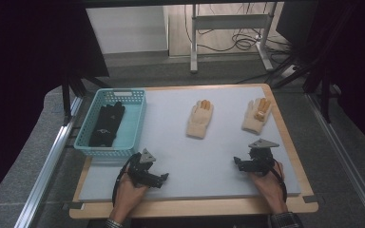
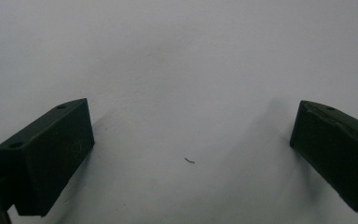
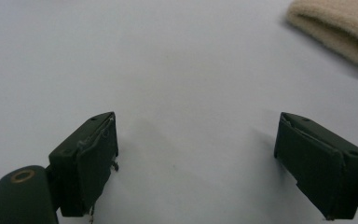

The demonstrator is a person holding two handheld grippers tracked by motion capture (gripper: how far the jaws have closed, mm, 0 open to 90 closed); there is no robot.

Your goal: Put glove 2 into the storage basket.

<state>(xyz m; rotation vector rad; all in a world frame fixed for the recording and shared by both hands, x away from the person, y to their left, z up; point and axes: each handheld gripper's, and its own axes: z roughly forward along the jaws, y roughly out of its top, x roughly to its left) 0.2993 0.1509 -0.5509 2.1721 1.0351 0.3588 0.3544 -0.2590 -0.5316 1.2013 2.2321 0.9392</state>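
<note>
Teal basket (image 1: pixel 135 118) w/ black gloves (image 1: pixel 107 124) inside; both grippers' fingers (image 2: pixel 46 158) spread, nothing between.

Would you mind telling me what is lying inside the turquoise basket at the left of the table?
Inside the turquoise basket lies a dark pile, seemingly black gloves, stretched along its length. How many there are, and anything beneath them, is covered.
</note>
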